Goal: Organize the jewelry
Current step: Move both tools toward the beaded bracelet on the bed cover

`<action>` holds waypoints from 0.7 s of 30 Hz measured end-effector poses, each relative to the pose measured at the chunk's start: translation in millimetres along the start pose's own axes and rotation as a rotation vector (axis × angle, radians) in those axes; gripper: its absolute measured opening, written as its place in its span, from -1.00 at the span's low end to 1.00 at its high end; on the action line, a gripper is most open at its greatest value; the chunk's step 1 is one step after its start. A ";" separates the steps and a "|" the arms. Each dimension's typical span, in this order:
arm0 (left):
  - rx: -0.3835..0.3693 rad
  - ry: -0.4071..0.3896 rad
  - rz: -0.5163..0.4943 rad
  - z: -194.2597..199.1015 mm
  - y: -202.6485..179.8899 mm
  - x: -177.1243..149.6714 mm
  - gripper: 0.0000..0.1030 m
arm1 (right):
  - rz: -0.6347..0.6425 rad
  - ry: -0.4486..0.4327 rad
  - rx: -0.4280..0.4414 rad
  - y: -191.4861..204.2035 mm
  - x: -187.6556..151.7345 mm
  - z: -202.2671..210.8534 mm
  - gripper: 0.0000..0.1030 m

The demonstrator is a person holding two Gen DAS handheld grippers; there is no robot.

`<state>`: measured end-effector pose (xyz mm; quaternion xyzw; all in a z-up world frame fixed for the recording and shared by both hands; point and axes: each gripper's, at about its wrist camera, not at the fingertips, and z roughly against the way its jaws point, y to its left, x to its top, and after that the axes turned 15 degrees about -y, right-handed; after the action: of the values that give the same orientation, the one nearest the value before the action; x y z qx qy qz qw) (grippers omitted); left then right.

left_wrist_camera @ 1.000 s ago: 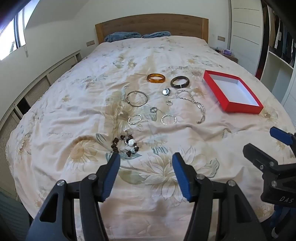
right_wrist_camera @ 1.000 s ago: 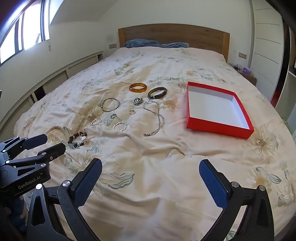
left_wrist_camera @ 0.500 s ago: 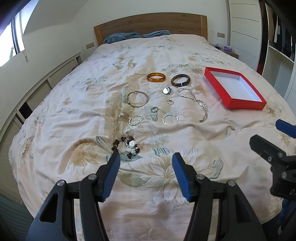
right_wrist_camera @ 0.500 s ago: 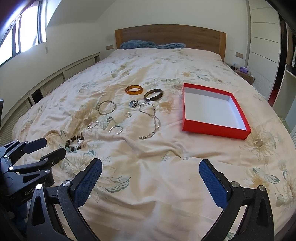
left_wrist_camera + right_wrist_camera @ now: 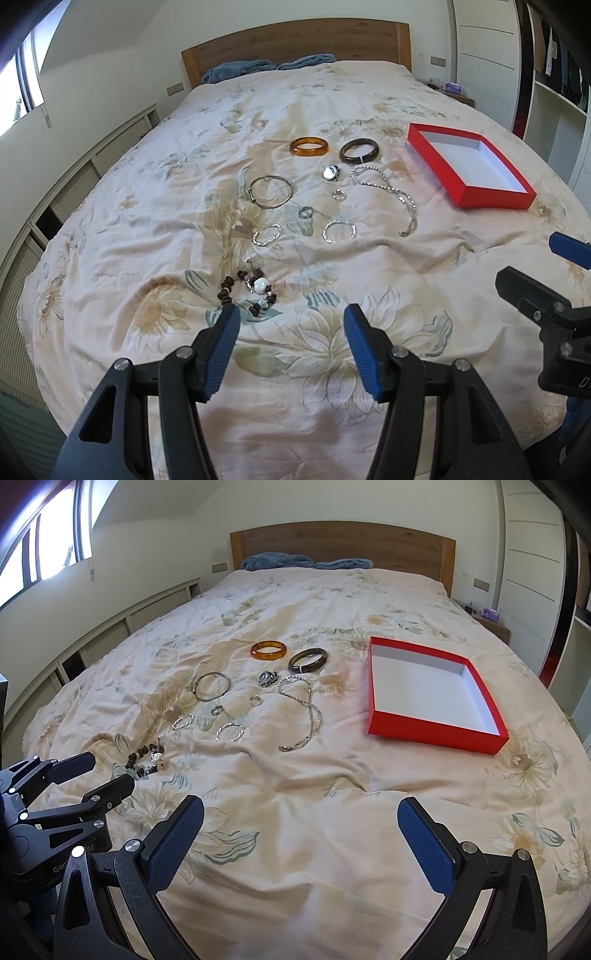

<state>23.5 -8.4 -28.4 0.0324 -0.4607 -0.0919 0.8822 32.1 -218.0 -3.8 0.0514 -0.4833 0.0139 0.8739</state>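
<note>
My left gripper [image 5: 291,332] hangs over the floral bedspread [image 5: 332,350] with its jaws partly spread and empty; my right gripper [image 5: 301,830] is spread wide, also empty. Nearest the left one lies the beaded bracelet [image 5: 249,290], dark wooden beads with a white stone: I judge it light, limp and apt to slump, so I would pinch across the strand itself, pressing a little into the soft cover. Beyond it lie two twisted silver hoops [image 5: 266,235] [image 5: 339,231] and small rings [image 5: 306,212] [image 5: 338,194], thin and slippery, best taken across the rim. The silver chain [image 5: 388,188] will drape; grab near its middle. Farther on, the wire bangle [image 5: 271,192], amber bangle [image 5: 309,146] and dark bangle [image 5: 359,150] look rigid, probably brittle. The red box [image 5: 436,733] sits to the right, white inside, holding nothing.
</note>
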 end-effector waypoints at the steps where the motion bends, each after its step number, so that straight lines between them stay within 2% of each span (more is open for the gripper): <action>1: -0.001 0.005 0.000 -1.3 0.9 -0.4 0.09 | -0.001 0.002 0.003 0.0 -0.4 -1.2 0.99; 21: 0.021 0.048 -0.043 -22.6 -12.0 5.4 0.10 | -0.024 0.016 0.050 -9.3 -0.3 -22.0 0.99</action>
<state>43.5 -21.9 -38.7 0.0537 -0.4395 -0.1050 0.8905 51.1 -225.0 -16.4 0.0789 -0.4753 0.0161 0.8761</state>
